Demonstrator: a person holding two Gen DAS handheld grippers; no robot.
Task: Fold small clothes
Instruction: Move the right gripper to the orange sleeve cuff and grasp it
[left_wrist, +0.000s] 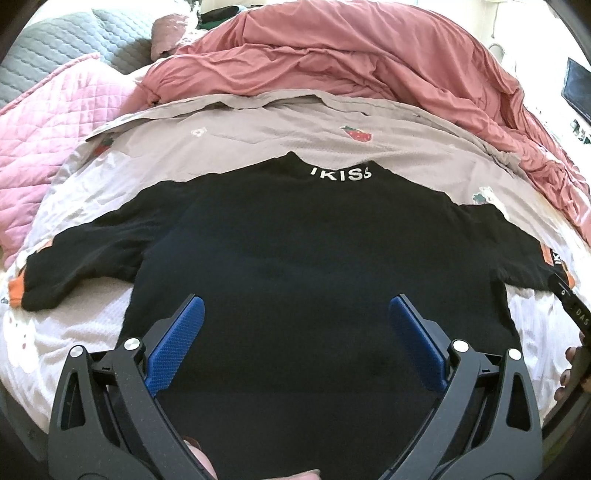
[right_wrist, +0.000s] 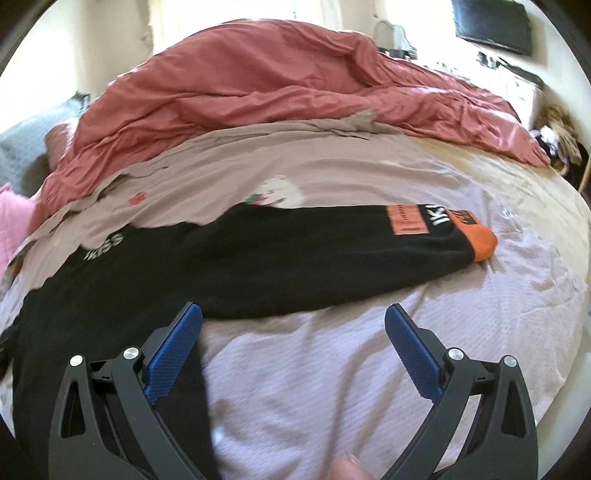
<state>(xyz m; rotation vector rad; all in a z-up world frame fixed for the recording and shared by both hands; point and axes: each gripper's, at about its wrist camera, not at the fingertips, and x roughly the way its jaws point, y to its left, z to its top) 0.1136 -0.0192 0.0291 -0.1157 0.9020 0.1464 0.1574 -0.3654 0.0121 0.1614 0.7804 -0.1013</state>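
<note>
A black sweater (left_wrist: 288, 258) lies spread flat on the bed, back side up, its collar (left_wrist: 340, 173) pointing away and carrying white letters that read "IKISS". Both sleeves are stretched out to the sides, each ending in an orange cuff; the cuff on the left (left_wrist: 16, 290) sits near the bed's edge, and the right sleeve (right_wrist: 332, 251) reaches across the sheet to its own orange cuff (right_wrist: 482, 242), just past an orange patch (right_wrist: 406, 219) and more white lettering. The sweater rests on a pale mauve bedsheet (right_wrist: 332, 369) printed with small strawberries and white animals (1 strawberry (left_wrist: 356, 133) shows clearly beyond the collar). Behind it a rumpled rose-red duvet (left_wrist: 351, 62) is heaped across the far side of the bed, with a pink quilted blanket (left_wrist: 48, 140) and a grey quilted pillow (left_wrist: 48, 48) off to the left. The left gripper (left_wrist: 297, 321) hangs above the lower body of the sweater, its 2 blue-padded fingers (left_wrist: 177, 343) spread wide and grasping nothing. The right gripper (right_wrist: 293, 332) is likewise released, its jaws well apart; its left pad (right_wrist: 173, 354) is over the sweater's right edge and the other over bare sheet. A fingertip (right_wrist: 347, 467) shows at the bottom of the right wrist view. A dark screen (right_wrist: 491, 27) hangs on the wall at upper right.
</note>
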